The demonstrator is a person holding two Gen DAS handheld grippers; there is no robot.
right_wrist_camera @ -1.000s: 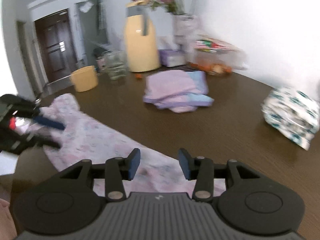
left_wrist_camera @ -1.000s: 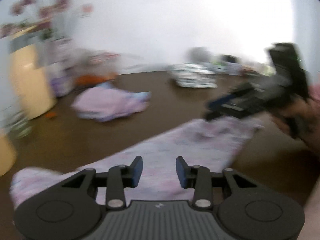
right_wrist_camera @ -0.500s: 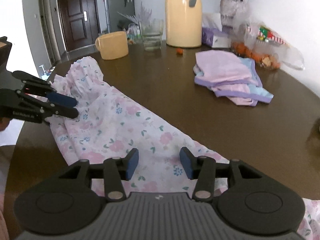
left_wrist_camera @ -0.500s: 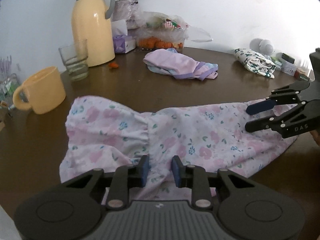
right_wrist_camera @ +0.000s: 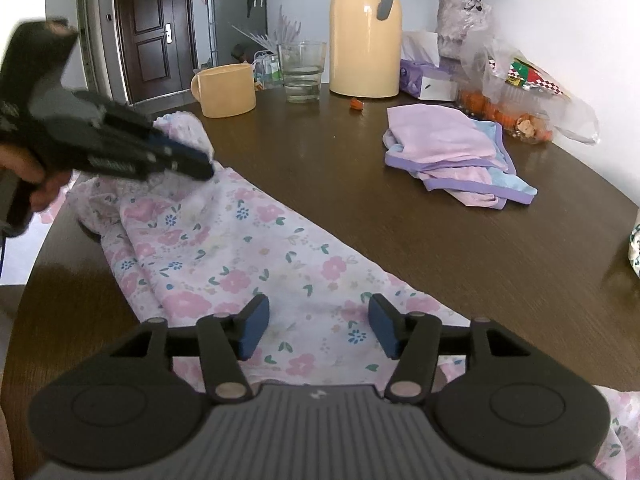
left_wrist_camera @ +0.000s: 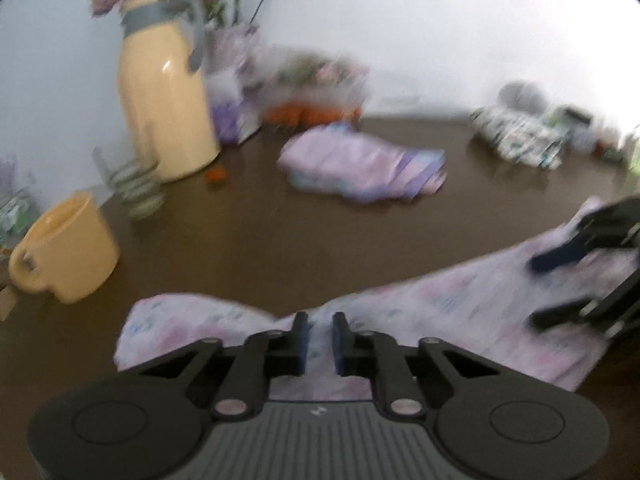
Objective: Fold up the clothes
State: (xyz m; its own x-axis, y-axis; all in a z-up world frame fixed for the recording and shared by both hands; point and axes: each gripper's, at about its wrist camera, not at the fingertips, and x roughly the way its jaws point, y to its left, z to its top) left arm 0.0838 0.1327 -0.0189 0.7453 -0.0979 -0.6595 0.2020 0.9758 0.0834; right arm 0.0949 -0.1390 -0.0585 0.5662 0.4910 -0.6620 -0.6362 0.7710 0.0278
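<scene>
The floral garment (right_wrist_camera: 248, 248) lies stretched in a long band across the near side of the dark table (right_wrist_camera: 460, 248), one layer thick as far as I can see, with a bunched, ruffled end by the yellow mug (right_wrist_camera: 226, 90) and the other end running out of sight under the right gripper (right_wrist_camera: 316, 326). The left gripper (right_wrist_camera: 188, 162) has its jaws nearly together on the cloth at that ruffled end — pinching a fold of it, I judge, though its own view is blurred. The right gripper hangs above the other end with its jaws wide apart and nothing between them. As for progress, this piece shows no neat crease yet and looks laid out lengthwise rather than folded; a lilac garment (right_wrist_camera: 452, 152) sits in a loose heap farther back, and a green-printed bundle (left_wrist_camera: 520, 140) lies near the wall, so whichever stage this is, the floral piece is not in a finished packet. Its long axis runs from the mug side diagonally toward the table's near right edge, ruffles pointing to the mug.
</scene>
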